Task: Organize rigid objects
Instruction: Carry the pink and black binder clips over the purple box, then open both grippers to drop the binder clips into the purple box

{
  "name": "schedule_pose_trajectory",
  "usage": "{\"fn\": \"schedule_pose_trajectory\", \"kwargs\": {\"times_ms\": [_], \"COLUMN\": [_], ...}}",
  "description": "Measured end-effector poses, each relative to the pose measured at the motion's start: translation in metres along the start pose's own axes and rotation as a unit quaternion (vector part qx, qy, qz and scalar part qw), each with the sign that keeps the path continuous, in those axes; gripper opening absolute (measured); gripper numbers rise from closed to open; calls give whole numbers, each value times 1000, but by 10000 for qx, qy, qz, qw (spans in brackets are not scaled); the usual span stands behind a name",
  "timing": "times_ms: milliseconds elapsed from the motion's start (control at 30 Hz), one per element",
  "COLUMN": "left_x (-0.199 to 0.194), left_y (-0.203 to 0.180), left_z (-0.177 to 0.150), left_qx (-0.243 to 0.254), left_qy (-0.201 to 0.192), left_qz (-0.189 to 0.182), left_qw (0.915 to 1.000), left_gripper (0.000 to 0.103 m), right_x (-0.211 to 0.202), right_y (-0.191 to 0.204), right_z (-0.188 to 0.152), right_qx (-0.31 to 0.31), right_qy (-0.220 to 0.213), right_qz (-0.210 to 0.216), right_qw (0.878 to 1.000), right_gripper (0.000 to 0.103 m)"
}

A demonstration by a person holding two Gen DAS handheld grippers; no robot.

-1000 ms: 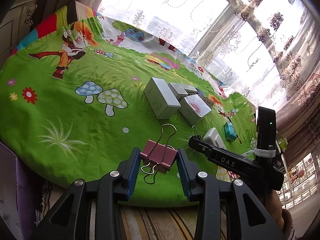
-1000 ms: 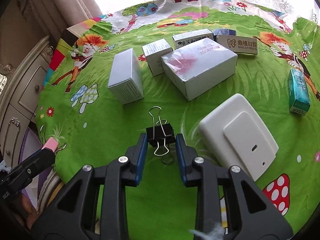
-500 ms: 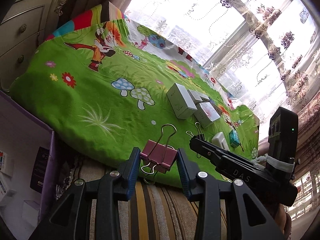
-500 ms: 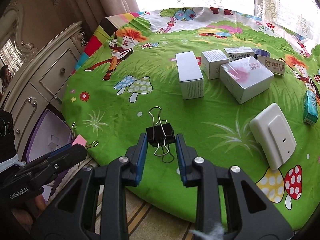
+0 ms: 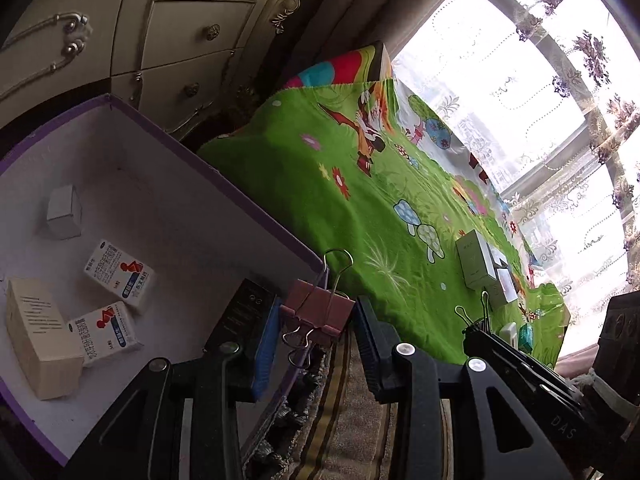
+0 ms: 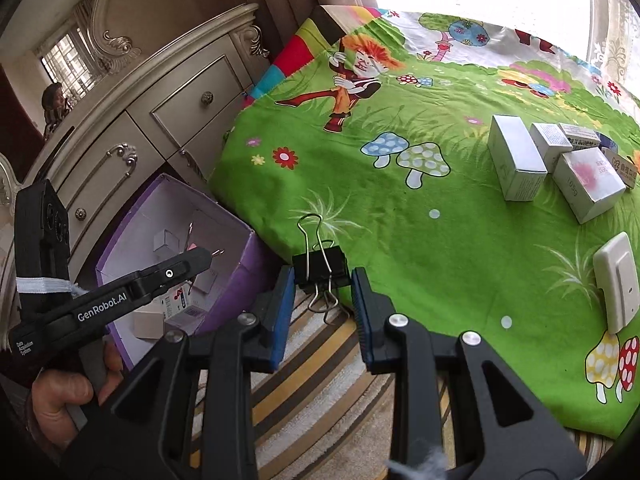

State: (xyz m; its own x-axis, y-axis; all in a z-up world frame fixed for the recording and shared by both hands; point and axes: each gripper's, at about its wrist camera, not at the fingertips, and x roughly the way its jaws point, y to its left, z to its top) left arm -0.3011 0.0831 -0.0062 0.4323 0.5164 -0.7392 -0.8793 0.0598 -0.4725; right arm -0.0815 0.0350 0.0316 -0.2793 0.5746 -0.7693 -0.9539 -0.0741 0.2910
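Observation:
My left gripper [image 5: 316, 334] is shut on a pink binder clip [image 5: 318, 312] and holds it over the near corner of a purple box [image 5: 168, 152] with a white inside. My right gripper [image 6: 320, 298] is shut on a black binder clip [image 6: 320, 266] and holds it above the striped rug, just off the edge of the green cartoon cloth [image 6: 400, 216]. The left gripper also shows in the right wrist view [image 6: 208, 254], over the purple box [image 6: 240, 280].
The box holds several small cartons [image 5: 118, 270]. On the cloth lie white boxes [image 6: 516, 158], a white flat device [image 6: 616, 280] and a teal pack [image 5: 526, 336]. A cream dresser [image 6: 160, 120] stands behind the purple box. A striped rug [image 6: 304, 392] lies below.
Both grippers have swung left off the cloth with their clips. The left one now hangs over the purple box, which has come into full view; the right one is at the cloth's edge.

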Motion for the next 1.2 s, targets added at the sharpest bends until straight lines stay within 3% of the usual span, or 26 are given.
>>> {"fn": "schedule_pose_trajectory", "kwargs": {"times_ms": [367,767,833,900,967,1200], "left_x": [-22,-27,-25,-24,-24,-19], "left_y": [66,80,81,82,81,69], "left_z": [19,21,21,19,19,15], "left_qx": [-872,-1089,-1135,-1202,-1185,-1038], "left_qy": [-354,-393,-328,-312,-292,-209], "left_qz": [367,518,575,599,648,705], "left_qw": [9949,9919,9913,9904,9904,9919], "left_gripper": [38,41,52,57,57,58], "right_x": [27,55,55,55,51,35], "right_y": [92,152,151,144,132,95], "right_z": [0,-24,-25,-23,-19,-5], "right_qx": [-992,-1952,-1962,-1862,-1676,-1409], "right_qy": [358,780,820,819,756,509], "right_qz": [563,1125,1057,907,905,404], "right_qw": [9928,9712,9714,9749,9788,9879], "right_gripper": [33,34,38,58,67,72]}}
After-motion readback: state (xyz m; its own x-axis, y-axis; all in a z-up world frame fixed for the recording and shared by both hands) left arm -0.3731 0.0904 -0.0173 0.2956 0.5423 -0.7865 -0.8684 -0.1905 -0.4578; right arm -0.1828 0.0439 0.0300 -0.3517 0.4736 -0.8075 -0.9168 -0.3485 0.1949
